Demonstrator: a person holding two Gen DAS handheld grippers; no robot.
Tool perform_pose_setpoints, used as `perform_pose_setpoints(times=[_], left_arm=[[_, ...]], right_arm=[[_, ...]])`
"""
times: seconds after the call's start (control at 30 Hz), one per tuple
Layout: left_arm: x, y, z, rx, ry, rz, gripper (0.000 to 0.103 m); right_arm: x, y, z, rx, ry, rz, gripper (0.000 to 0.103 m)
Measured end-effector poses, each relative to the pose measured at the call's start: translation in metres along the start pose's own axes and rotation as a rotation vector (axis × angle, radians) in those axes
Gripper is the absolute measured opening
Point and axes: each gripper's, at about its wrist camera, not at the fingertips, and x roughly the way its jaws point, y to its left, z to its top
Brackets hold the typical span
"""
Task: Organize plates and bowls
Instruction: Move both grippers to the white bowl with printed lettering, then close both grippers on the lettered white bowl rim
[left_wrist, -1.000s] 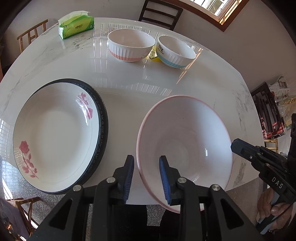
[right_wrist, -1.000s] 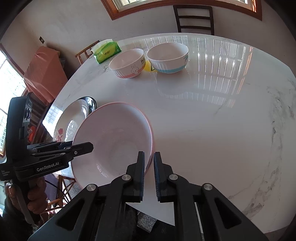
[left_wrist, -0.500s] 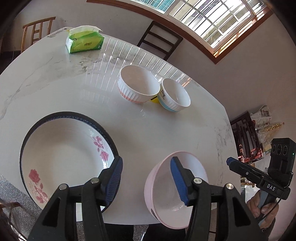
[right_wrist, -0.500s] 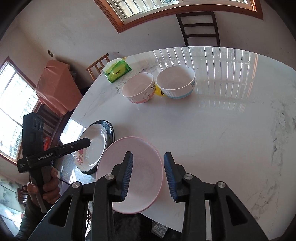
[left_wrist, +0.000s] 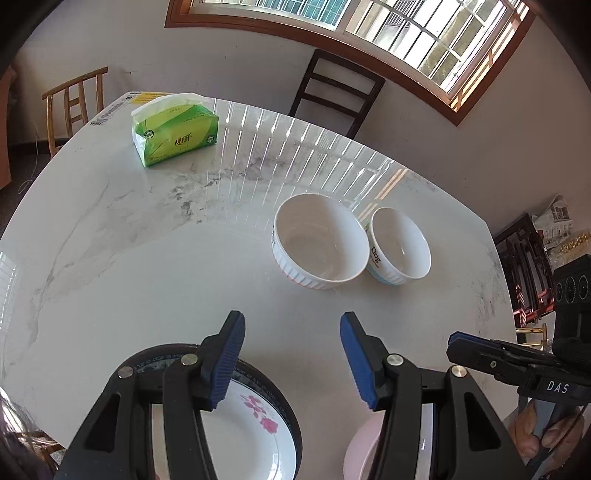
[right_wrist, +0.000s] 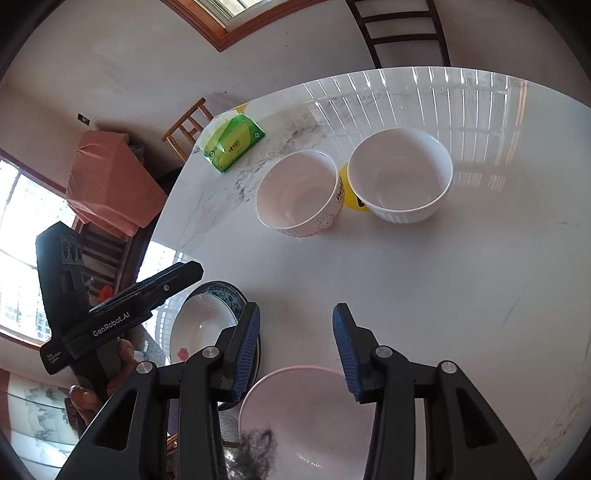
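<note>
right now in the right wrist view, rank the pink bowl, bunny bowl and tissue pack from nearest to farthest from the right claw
1. Pink bowl: right below the open right claw, at the near table edge.
2. Bunny bowl: mid-table, ahead and slightly left.
3. Tissue pack: far left edge of the table.

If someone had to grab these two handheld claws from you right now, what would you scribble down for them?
Left gripper: open, empty, above the table's near edge.
Right gripper: open, empty, above the pink plate.
The pink plate lies on the marble table at the near edge, beside the rose-patterned plate, which sits stacked on a dark-rimmed plate.
The pink-banded ribbed bowl and the blue-banded bowl stand side by side further back, unstacked.
Done: two plates stacked.
Left, probably: add the pink plate to that stack and nest the bowls.
</note>
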Motion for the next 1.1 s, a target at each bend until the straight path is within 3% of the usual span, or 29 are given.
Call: perform_pose_setpoints(times=[0.23, 0.4, 0.47, 0.73, 0.93, 1.1], left_arm=[[0.037, 0.011, 0.039, 0.018, 0.041, 0.021, 0.055], [0.071, 0.019, 0.059, 0.013, 0.097, -0.015, 0.055], [0.082, 0.016, 0.063, 0.030, 0.118, -0.029, 0.055], [0.115, -0.001, 0.079, 0.124, 0.118, 0.045, 0.054], [0.131, -0.001, 0.083, 0.113, 0.110, 0.082, 0.054], [0.152, 0.001, 0.082, 0.081, 0.165, 0.028, 0.054]], right_arm=[[0.038, 0.000, 0.034, 0.087, -0.012, -0.030, 0.039], [0.059, -0.005, 0.050, 0.126, -0.016, -0.050, 0.035], [0.068, -0.007, 0.055, 0.141, -0.015, -0.056, 0.033], [0.090, -0.018, 0.070, 0.200, -0.015, -0.076, 0.028], [0.107, -0.017, 0.078, 0.203, 0.003, -0.110, 0.028], [0.113, -0.020, 0.080, 0.199, 0.005, -0.128, 0.028]])
